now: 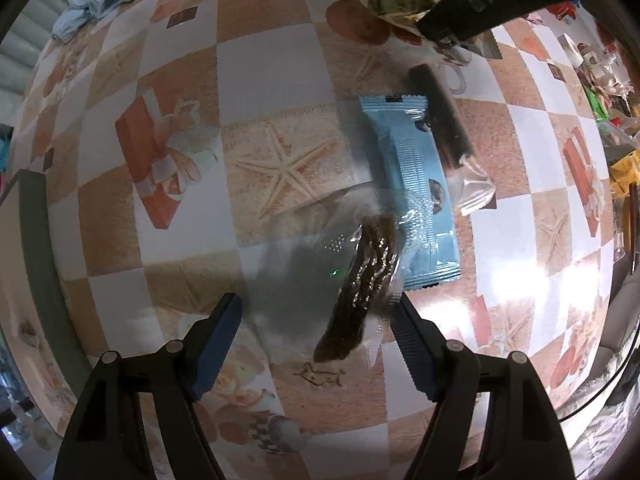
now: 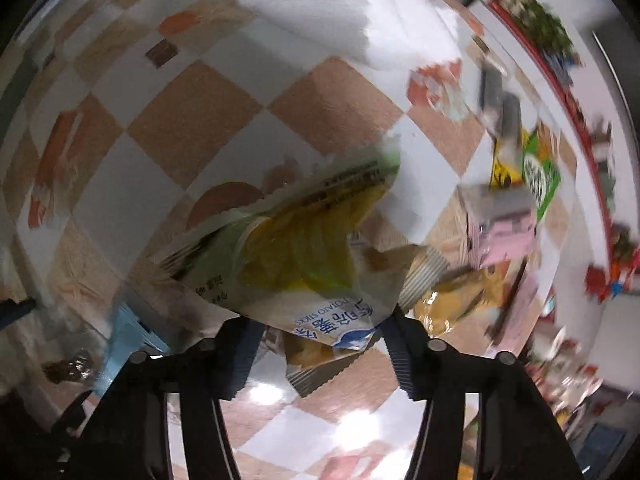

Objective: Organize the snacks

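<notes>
Potato-stick bag (image 2: pixel 304 256) between right claw (image 2: pixel 316 320) fingers (contents yellow)

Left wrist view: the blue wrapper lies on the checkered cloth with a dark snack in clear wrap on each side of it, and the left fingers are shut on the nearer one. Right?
Not quite. In the left wrist view the left gripper is open; its fingers stand apart around the nearer dark snack without pressing it. The blue wrapper, the farther snack and the cloth are as you say.

A pale blue wrapped bar (image 1: pixel 412 196) lies flat on the checked cloth, a dark stick in clear wrap (image 1: pixel 440 116) just beside it, a brown snack in clear film (image 1: pixel 360 292) overlapping its near end. A potato sticks bag (image 2: pixel 288 256) sits tilted and crumpled.
</notes>
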A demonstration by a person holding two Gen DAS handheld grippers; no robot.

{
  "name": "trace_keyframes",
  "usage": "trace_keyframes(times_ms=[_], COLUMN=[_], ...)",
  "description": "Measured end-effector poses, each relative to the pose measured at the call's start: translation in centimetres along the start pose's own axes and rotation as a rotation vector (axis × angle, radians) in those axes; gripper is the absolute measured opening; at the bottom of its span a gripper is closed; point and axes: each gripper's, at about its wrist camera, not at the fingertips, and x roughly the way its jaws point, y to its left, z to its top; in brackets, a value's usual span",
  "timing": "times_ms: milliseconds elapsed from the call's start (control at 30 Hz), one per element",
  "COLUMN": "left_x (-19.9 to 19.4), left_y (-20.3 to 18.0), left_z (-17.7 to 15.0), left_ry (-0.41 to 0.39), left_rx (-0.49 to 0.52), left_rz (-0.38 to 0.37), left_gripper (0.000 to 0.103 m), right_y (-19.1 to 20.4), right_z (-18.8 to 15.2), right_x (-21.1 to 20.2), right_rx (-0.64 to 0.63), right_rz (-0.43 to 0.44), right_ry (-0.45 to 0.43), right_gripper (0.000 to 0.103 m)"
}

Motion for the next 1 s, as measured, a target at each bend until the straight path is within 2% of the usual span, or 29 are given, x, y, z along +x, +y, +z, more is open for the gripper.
trace_keyframes(times_ms=[233, 533, 600, 833, 1000], left_x=[-0.1, -0.5, -0.3, 0.1, 0.1], left_y=[-0.5, -0.9, -1.2, -2.1, -1.1], left_z=[-0.2, -2.0, -3.1, -7.0, -9.5], left_ry=[-0.018, -0.026, -0.030, -0.019, 0.003], left_rx=[0.061, 0.130, 0.146, 0.224, 0.225], left_rz=[0.007, 0.010, 0.011, 0.014, 0.023], left_gripper=[0.078, 0.078, 0.078, 0.079, 0.079], right_y=[-2.5, -0.2, 0.4, 3.2, 4.4], right_z=[-2.0, -8.6, -10.1, -14.2, -16.5], right_x=[0.7, 1.9, 2.1, 1.7, 1.6], right_rx=[0.226, 0.356, 0.391, 0.453, 0.531], right_rz=[0.121, 0.217, 0.250, 0.272, 0.327], right_ry=[0.054, 0.141, 0.152, 0.178, 0.209], right_gripper=[0.052, 0.052, 0.052, 0.052, 0.052])
